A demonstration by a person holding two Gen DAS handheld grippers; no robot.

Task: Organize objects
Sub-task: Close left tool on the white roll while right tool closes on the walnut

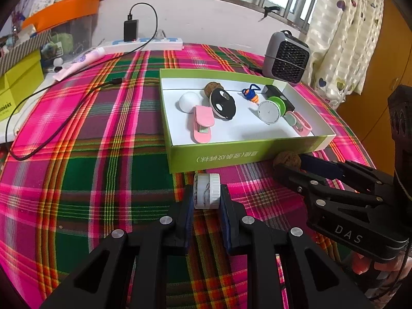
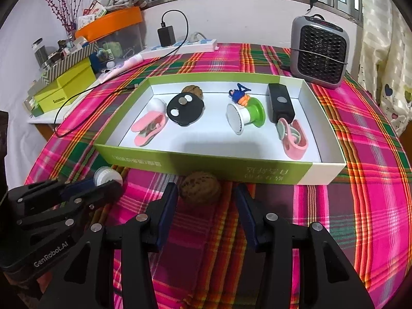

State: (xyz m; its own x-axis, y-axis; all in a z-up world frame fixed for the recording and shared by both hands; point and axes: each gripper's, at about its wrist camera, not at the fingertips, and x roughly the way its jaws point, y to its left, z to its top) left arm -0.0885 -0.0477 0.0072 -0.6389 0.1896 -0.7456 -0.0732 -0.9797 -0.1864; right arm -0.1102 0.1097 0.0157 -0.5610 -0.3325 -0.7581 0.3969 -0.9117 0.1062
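Left gripper (image 1: 207,198) is clamped on the small white ribbed plastic cap (image 1: 207,191), low over the plaid tablecloth (image 1: 103,180), just short of the near wall of the shallow green-and-white cardboard box (image 1: 231,154). Right gripper (image 2: 206,195) stands half-wide around the brown wrinkled walnut (image 2: 200,187); contact unclear. Risks: the round nut squirts out on closing; the cap clips the box wall if carried in low.

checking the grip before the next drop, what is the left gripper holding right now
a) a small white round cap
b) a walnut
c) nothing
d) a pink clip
a: the left gripper is shut on the small white round cap, pads on both its sides, in front of the green box; the loose walnut sits unclamped on the cloth ahead of the right gripper.
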